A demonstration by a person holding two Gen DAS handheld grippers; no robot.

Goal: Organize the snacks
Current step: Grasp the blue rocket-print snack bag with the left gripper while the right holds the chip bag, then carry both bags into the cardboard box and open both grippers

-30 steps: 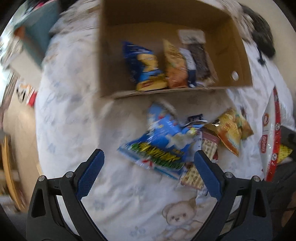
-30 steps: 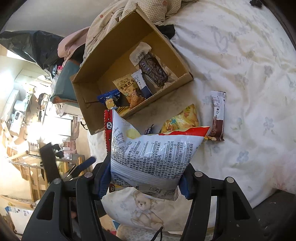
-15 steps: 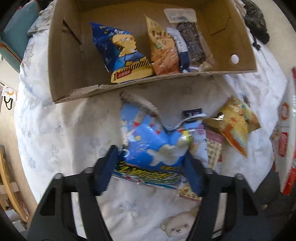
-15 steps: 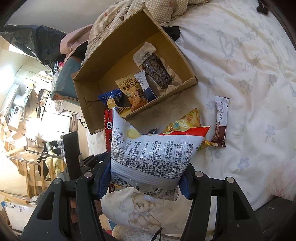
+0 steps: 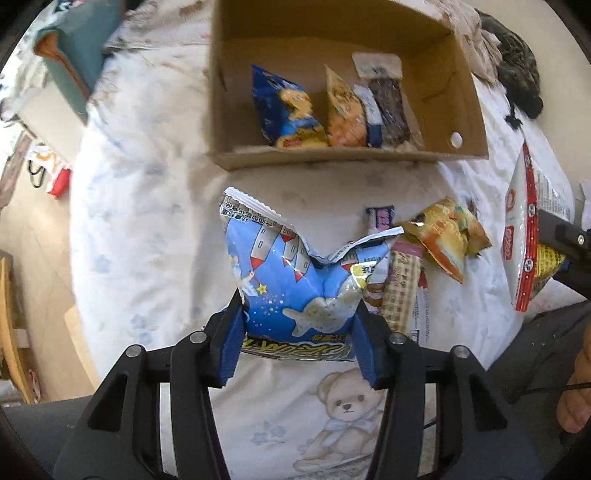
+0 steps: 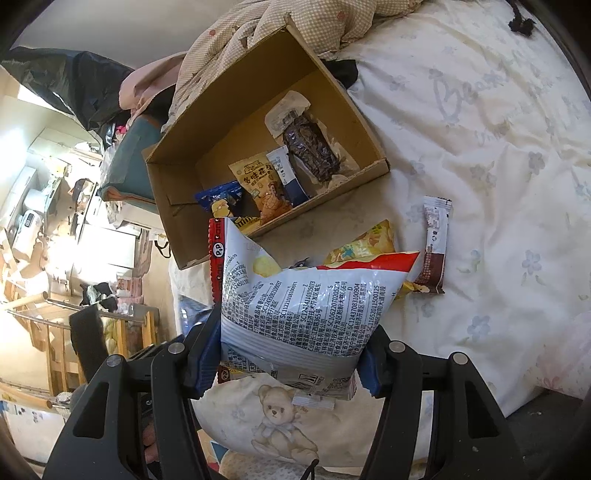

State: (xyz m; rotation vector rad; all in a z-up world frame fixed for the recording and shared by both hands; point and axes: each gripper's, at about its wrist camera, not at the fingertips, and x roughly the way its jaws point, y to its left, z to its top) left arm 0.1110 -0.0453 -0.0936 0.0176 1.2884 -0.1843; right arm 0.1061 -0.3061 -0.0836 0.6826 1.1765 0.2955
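My left gripper point(image 5: 299, 332) has a blue snack bag point(image 5: 291, 273) between its jaws. They are still closing, and the pads press the bag so that it crumples. The bag hangs just in front of the open cardboard box point(image 5: 332, 157). Inside the box lie a blue bag point(image 5: 286, 110), an orange peanut pack point(image 5: 343, 114) and a dark pack point(image 5: 388, 103). My right gripper point(image 6: 288, 354) is shut on a white and red chip bag point(image 6: 306, 306), held above the bed near the box point(image 6: 173, 206).
Loose on the bear-print sheet point(image 5: 147, 221) lie a yellow bag point(image 5: 447, 236), a checkered bar point(image 5: 400, 291) and a brown bar point(image 6: 434, 247). A checked blanket point(image 6: 240, 33) is bunched behind the box. A teal cushion point(image 5: 77, 48) lies far left, where the bed ends.
The left gripper went from wide open over the blue bag to closed on it, and the bag now crumples and stands up between the pads. The right gripper and its chip bag kept still.
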